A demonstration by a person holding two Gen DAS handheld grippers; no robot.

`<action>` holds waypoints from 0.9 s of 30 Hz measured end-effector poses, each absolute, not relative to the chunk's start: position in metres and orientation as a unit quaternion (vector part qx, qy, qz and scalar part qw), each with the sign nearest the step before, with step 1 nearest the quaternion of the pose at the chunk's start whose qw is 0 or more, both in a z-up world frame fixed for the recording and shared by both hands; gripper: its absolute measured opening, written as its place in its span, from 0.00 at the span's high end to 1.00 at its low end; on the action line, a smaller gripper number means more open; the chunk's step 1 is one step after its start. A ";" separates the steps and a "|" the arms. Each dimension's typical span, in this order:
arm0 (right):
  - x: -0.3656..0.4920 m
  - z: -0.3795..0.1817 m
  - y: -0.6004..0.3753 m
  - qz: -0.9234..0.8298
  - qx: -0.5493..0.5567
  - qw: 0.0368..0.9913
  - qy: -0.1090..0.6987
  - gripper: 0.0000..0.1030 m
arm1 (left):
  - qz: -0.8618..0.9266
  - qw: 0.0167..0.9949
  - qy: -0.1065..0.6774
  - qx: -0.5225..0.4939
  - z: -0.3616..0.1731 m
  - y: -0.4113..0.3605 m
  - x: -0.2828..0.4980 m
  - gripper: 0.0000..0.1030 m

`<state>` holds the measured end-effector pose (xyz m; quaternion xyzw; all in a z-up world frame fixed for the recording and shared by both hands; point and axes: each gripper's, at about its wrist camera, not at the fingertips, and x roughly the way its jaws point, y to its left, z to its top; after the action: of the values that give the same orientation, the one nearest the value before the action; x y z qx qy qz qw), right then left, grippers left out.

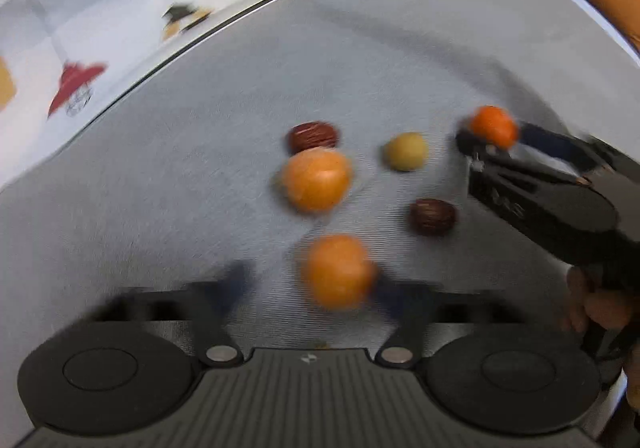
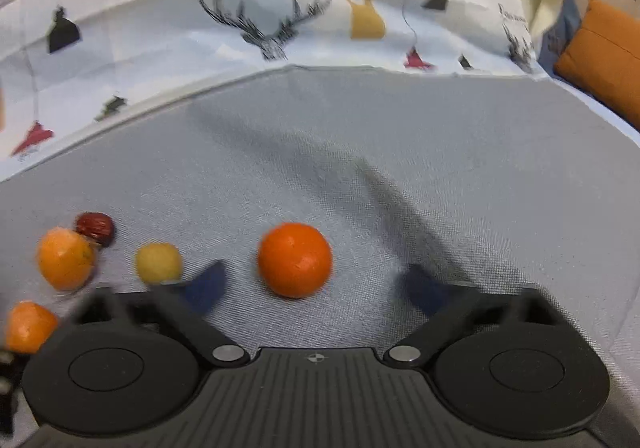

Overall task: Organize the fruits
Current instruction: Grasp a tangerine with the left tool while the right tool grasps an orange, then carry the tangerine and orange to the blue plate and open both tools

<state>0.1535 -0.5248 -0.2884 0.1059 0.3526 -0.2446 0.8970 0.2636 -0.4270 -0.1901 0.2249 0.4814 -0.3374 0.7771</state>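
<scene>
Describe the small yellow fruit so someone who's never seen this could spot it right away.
Start at the grey woven mat spread over the white printed cloth, and find the fruit cluster. The small round pale yellow fruit lies between the lone deep orange fruit and the wrinkled dark red fruit. It is the only yellow one, smaller than the oranges.

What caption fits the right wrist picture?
Open right gripper around an orange on the grey mat.

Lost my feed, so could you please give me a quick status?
Both claws open, left, right. Each frames an orange, ungripped. Nothing between.
</scene>
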 end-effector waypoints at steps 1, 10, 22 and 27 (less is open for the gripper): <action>0.154 -0.286 -0.524 -0.239 0.098 0.898 0.357 0.65 | -0.339 0.778 0.478 0.228 -0.187 -0.427 0.261 0.65; 0.121 -0.242 -0.532 -0.259 0.160 0.889 0.342 0.65 | -0.313 0.807 0.461 0.197 -0.142 -0.390 0.256 0.65; 0.014 -0.103 -0.430 -0.155 0.185 0.939 0.246 0.65 | -0.232 0.855 0.441 0.141 -0.034 -0.233 0.169 0.65; -0.028 -0.060 -0.364 -0.077 0.184 0.950 0.240 0.65 | -0.205 0.862 0.446 0.127 -0.014 -0.157 0.113 0.65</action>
<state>-0.0278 -0.3640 -0.0596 0.1844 0.2403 -0.0774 0.9499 0.1126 -0.1568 -0.0140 0.1270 0.4455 -0.2048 0.8622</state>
